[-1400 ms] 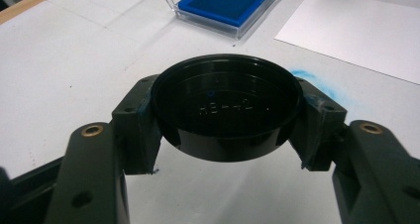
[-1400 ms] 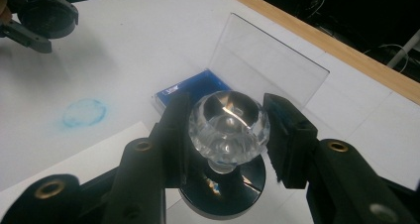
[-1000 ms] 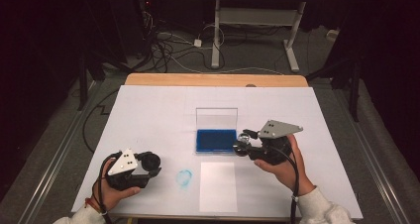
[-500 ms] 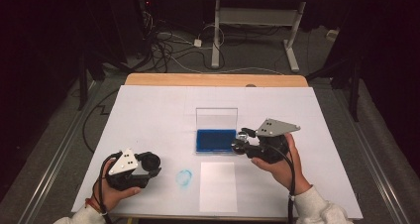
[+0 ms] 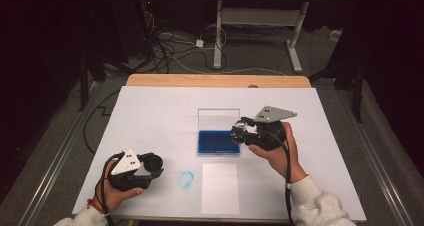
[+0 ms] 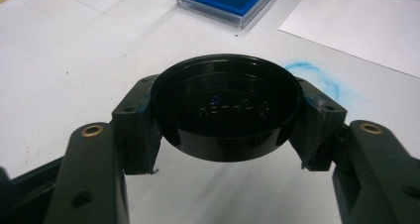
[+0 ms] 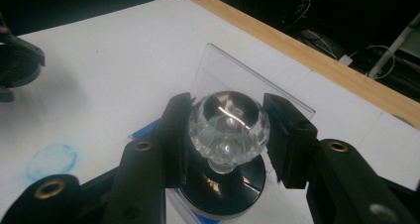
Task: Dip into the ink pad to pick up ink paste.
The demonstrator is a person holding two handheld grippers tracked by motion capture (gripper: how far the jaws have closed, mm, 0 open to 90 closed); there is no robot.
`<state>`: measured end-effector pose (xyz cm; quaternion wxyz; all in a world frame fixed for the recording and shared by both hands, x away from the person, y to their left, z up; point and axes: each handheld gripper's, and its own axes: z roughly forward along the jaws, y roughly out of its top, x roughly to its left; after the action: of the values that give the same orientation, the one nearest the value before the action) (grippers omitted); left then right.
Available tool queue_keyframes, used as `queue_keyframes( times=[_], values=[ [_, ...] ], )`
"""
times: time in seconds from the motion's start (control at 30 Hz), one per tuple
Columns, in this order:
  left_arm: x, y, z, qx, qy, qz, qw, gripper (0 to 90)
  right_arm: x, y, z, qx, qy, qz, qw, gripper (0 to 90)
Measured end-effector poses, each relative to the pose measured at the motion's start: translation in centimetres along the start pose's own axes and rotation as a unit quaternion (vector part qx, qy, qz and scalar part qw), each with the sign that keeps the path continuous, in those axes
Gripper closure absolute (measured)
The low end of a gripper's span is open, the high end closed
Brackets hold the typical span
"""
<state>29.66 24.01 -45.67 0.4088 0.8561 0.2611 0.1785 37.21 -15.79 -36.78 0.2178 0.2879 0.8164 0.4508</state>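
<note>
R gripper is clamped on the stamp's glass knob, stem upright, black base down, sitting right over the blue ink pad in its open clear case. L gripper is clamped on the black round cap, open side up, near the desk's front-left, well apart. White paper sheet lies just toward the person from the pad, nearer the R hand; a blue ring print is beside it.

My table, white-covered: blue ink pad, white paper sheet, blue ring smudge.

Overhead view, two close gripper-mounted views
</note>
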Motion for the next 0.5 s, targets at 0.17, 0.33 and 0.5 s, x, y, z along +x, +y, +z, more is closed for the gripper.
queue_keyframes(
  times=[0.17,0.33,0.5],
  values=[
    [-0.1,0.1,0.1,0.003,0.000,0.000,1.0000,36.8,-0.1,0.6,0.6,-0.020,-0.012,0.009,0.9997,56.9],
    [-0.2,0.2,0.3,0.004,-0.001,0.002,1.0000,36.8,0.5,1.2,2.0,-0.016,-0.005,0.004,0.9999,56.9],
    [-0.2,0.3,0.4,0.006,-0.002,0.002,1.0000,36.8,1.2,1.3,4.0,-0.001,0.006,0.003,1.0000,56.9]
  ],
)
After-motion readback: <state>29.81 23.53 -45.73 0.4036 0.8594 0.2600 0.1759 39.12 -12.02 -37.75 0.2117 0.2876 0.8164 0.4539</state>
